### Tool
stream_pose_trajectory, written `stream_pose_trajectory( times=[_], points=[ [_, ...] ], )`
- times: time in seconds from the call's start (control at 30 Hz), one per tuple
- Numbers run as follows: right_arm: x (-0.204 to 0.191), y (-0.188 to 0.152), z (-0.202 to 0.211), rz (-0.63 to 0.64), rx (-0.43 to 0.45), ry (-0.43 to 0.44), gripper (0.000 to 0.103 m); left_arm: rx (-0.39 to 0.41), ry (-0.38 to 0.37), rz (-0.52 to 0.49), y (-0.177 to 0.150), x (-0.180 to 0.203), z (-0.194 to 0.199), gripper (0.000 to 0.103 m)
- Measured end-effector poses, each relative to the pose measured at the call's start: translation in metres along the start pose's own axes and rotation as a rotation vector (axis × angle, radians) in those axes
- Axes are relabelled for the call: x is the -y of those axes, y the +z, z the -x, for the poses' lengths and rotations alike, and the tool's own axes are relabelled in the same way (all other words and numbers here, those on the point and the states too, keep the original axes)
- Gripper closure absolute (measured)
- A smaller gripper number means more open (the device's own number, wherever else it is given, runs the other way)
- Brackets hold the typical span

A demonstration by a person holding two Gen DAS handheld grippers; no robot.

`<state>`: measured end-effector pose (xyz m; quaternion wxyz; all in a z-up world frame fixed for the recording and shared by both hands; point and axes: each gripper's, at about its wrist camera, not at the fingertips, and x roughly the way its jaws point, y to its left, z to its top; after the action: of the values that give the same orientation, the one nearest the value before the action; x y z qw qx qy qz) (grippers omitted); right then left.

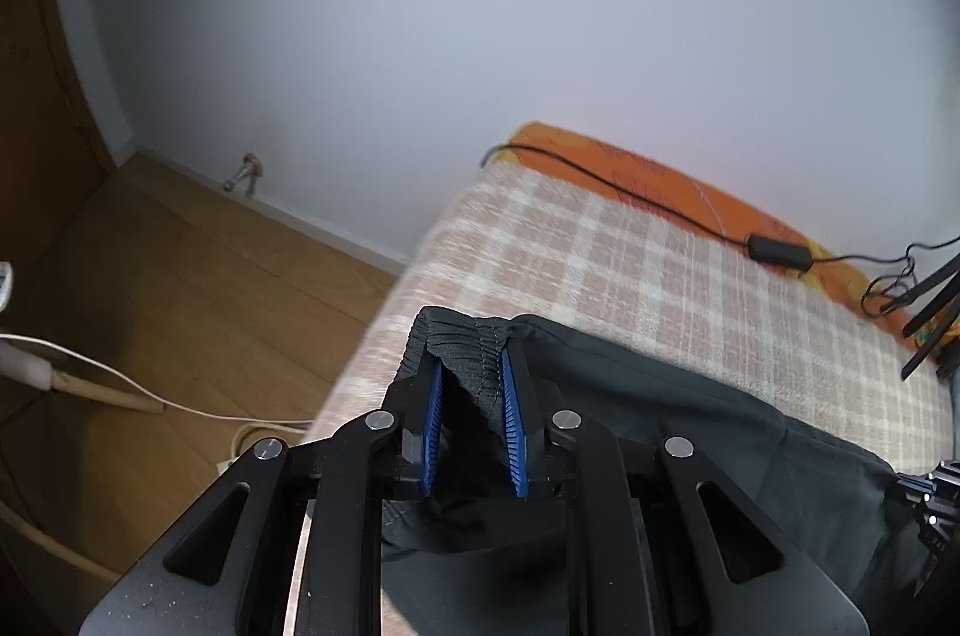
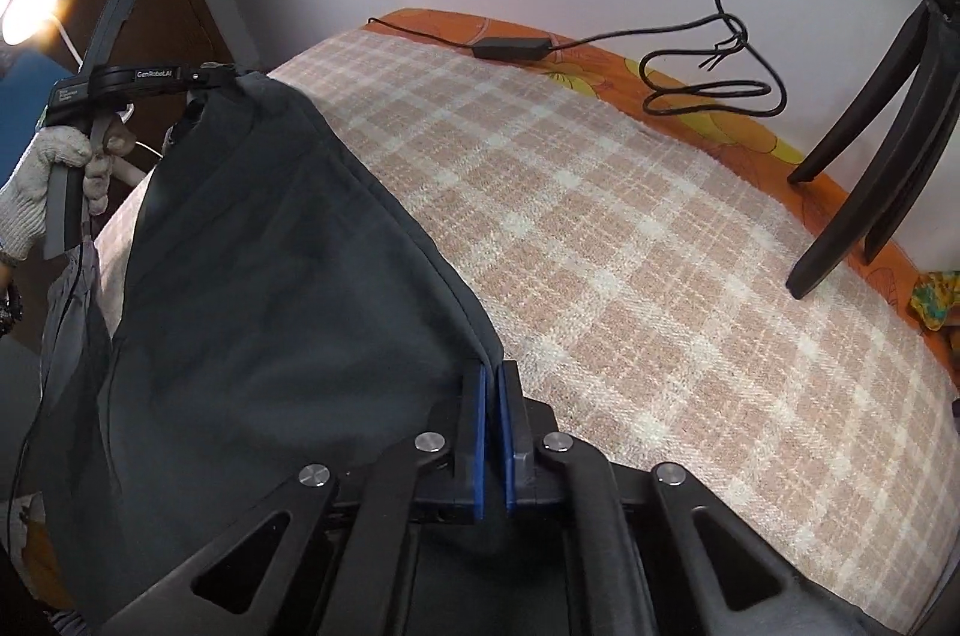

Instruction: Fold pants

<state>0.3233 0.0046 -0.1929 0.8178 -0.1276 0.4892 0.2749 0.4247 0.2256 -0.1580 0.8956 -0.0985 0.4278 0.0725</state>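
We hold the pants (image 2: 270, 288) taut along the near edge of the bed (image 2: 630, 246), long axis left-right, left gripper (image 1: 474, 396) clamping the waistband, right gripper (image 2: 493, 432) pinching the far end.

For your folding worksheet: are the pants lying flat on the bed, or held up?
Held up. The left tool grips the waistband and the right tool an edge; the pants hang stretched between them over the bed.
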Motion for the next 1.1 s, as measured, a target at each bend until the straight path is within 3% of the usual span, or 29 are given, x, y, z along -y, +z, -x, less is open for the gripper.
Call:
stream_pose_trajectory(
  times=[0.27, 0.57, 0.83, 1.1],
  points=[
    [-0.013, 0.005, 0.062, 0.012, 0.121, 0.002, 0.103, 0.082, -0.03, 0.016, -0.006, -0.018, 0.046, 0.087],
    [-0.064, -0.006, 0.134, 0.111, 0.204, 0.007, 0.103, 0.165, -0.058, 0.032, -0.03, -0.038, 0.103, 0.087],
    [-0.109, -0.056, 0.179, 0.164, 0.202, 0.071, 0.103, 0.205, -0.086, 0.04, -0.087, -0.06, 0.146, 0.087],
    [-0.153, -0.118, 0.182, 0.227, 0.119, 0.121, 0.103, 0.178, -0.075, 0.047, -0.163, -0.074, 0.161, 0.087]
  ],
)
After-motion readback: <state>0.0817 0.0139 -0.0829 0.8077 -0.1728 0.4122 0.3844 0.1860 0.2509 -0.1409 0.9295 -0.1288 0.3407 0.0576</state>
